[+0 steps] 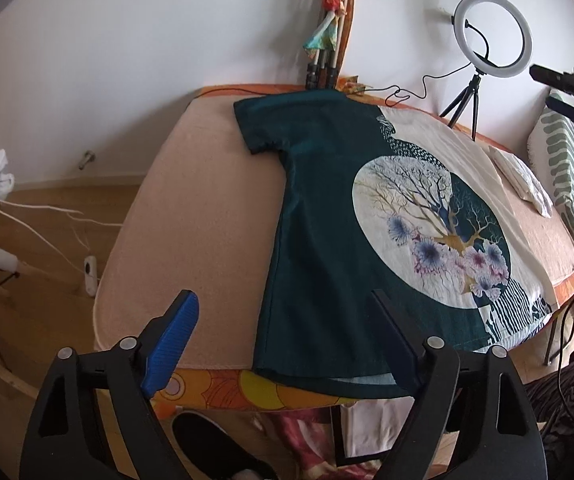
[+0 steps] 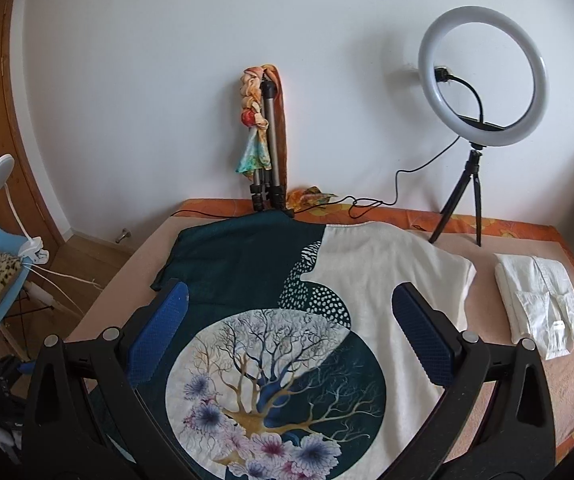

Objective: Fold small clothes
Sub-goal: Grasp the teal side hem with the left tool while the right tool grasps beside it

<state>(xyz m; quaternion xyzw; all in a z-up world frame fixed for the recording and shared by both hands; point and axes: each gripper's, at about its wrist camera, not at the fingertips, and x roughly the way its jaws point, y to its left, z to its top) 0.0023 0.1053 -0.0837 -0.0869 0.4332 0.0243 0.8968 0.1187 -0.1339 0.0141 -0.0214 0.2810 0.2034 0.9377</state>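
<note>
No readable text, labels, brands or numbers anywhere. Only pictorial print on the T-shirt (image 2: pixel 287 360): branching tree, flowers, dots and stripes. No lettering legible on the ring light (image 2: pixel 483 80) either.

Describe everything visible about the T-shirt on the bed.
The T-shirt lies spread flat and unfolded, front up, on the peach blanket. One half is dark teal, the other cream, with a round tree-and-flower print in the middle. It has short sleeves and looks like thin knit fabric. Its hem reaches the near edge. Neither open gripper touches it.

Home bedroom, padded bed (image 2: pixel 567 384) against white wall, wooden floor (image 1: pixel 39 208), ring light (image 2: pixel 483 80)
</note>
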